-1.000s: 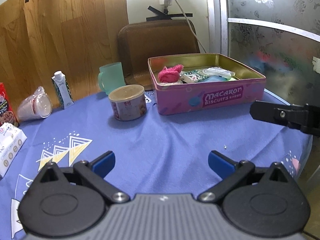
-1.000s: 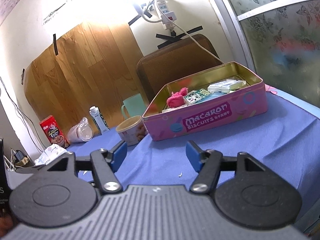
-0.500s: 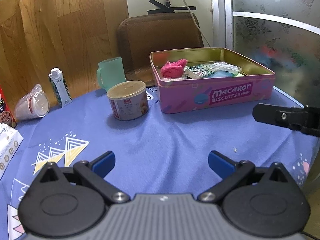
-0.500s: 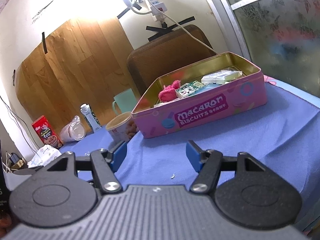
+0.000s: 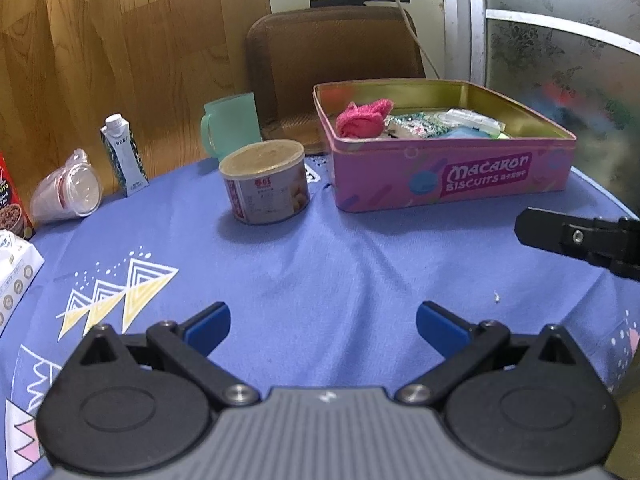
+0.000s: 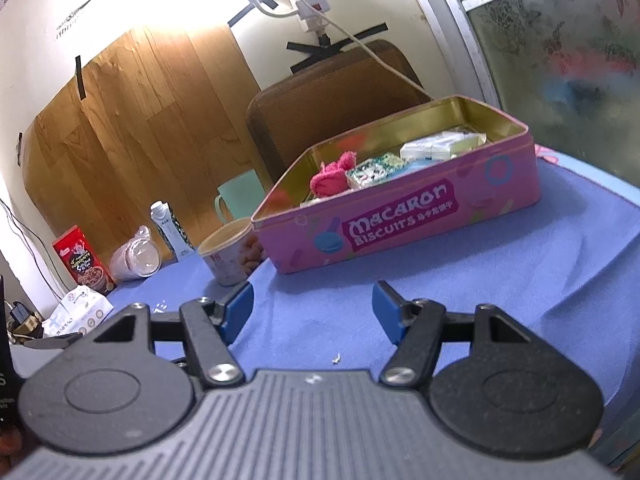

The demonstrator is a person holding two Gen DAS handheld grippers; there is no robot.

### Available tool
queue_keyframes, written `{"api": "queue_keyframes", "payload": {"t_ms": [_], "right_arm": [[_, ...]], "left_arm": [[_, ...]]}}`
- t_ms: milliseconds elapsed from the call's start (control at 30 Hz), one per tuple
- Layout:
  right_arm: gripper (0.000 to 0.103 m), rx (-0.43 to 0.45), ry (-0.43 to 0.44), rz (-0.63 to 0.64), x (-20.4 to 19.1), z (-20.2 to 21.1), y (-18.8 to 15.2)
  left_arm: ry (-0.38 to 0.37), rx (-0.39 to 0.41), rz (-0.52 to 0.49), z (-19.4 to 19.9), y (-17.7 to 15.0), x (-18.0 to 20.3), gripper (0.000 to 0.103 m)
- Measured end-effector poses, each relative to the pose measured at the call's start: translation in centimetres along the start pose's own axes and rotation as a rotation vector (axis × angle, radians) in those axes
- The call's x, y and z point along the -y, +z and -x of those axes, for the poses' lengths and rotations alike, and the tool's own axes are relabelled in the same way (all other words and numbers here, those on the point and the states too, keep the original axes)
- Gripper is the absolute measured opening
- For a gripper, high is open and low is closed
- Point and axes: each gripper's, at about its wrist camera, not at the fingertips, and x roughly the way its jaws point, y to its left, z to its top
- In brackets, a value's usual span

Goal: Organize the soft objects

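Observation:
A pink "Macaron Biscuits" tin (image 5: pixel 452 178) (image 6: pixel 400 224) stands open at the back right of the blue tablecloth. Inside lie a pink cloth (image 5: pixel 362 118) (image 6: pixel 332 176), a patterned green-white pack (image 5: pixel 420 125) (image 6: pixel 370 170) and white packs (image 5: pixel 472 118) (image 6: pixel 440 145). My left gripper (image 5: pixel 323 326) is open and empty, low over the cloth well in front of the tin. My right gripper (image 6: pixel 313 312) is open and empty, also in front of the tin; one of its arms shows at the right edge of the left wrist view (image 5: pixel 580 240).
A round snack can (image 5: pixel 265 181) (image 6: pixel 230 254) stands left of the tin, a green mug (image 5: pixel 232 124) behind it. A small carton (image 5: pixel 122 152), a tipped plastic cup (image 5: pixel 68 192), a red box (image 6: pixel 82 260) and a tissue pack (image 5: pixel 16 272) line the left. A brown chair (image 5: pixel 332 56) stands behind.
Both grippers have drawn back and shifted slightly, so the tin sits a little further right and lower in view. Both stay open and empty.

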Motion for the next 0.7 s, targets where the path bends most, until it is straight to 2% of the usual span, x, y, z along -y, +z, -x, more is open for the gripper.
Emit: {"api": "queue_keyframes", "payload": {"t_ms": [700], "right_arm": [[0.069, -0.008, -0.009, -0.038, 1.1, -0.6, -0.6]], "left_arm": [[0.0, -0.035, -0.065, -1.0, -0.7, 1.1, 0.103]]}}
